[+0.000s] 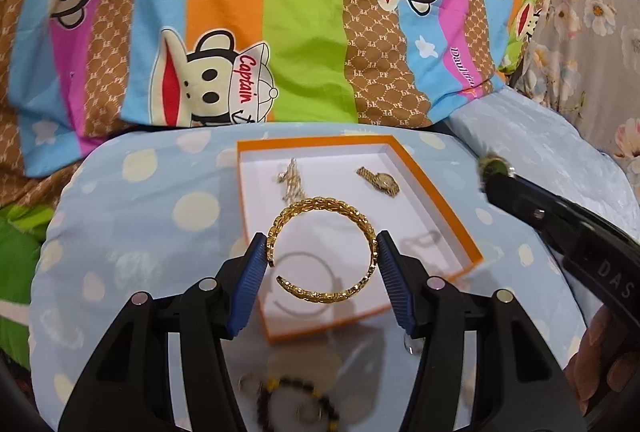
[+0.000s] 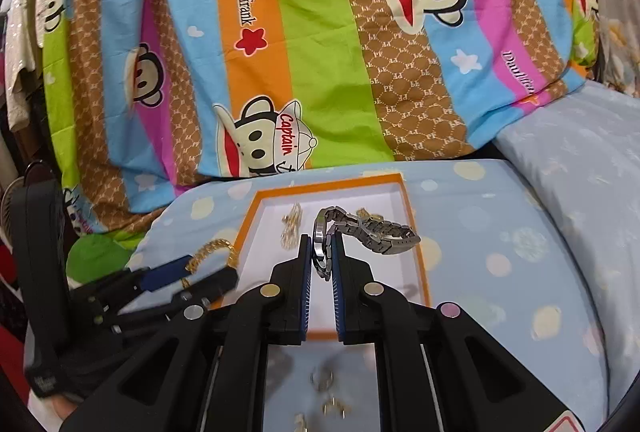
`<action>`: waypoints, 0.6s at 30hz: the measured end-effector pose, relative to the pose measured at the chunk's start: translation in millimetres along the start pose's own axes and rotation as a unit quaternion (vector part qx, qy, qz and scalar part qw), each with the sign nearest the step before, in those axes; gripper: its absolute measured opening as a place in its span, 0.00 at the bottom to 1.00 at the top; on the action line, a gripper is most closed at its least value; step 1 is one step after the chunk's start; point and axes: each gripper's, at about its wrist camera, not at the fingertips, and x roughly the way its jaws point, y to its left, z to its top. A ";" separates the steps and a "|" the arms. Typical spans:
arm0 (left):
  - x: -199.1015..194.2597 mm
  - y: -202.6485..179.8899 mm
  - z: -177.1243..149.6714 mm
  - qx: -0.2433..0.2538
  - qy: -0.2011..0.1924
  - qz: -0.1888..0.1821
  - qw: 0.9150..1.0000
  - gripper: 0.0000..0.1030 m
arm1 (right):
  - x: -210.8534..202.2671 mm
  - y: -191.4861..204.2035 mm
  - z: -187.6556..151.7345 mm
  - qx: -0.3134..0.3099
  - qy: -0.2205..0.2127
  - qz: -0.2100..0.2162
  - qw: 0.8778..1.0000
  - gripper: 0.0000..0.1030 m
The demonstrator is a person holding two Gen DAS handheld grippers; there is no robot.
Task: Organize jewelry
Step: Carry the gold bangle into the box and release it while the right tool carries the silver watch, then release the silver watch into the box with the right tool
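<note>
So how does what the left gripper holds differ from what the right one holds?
The left gripper spans a gold open bangle with jaws wide; the right gripper pinches a silver watch, jaws nearly shut. The bangle is a rigid ring; the watch's band droops sideways. Both hang over the orange box.

My left wrist camera is looking forward and down along my left gripper, sitting close over the orange box on the dotted blue cushion, facing the striped monkey-print blanket. My right wrist camera is doing the same along my right gripper, slightly farther back. Both are sharing the orange box, cushion and blanket. Each is catching the other gripper at its edge: right one in the left view, left one in the right view.
</note>
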 end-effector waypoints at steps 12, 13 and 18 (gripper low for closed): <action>70.8 2.6 -8.1 -0.007 0.028 0.018 0.999 0.63 | 72.2 -41.1 -29.7 0.026 0.069 -0.022 0.997 0.12; 68.8 2.8 -8.0 -0.007 0.025 0.017 1.000 0.63 | 67.8 -42.9 -30.9 0.027 0.065 -0.025 0.997 0.12; 42.7 7.6 -5.7 -0.014 -0.001 0.016 1.000 0.69 | 31.4 -41.7 -34.0 0.022 0.032 -0.037 0.999 0.20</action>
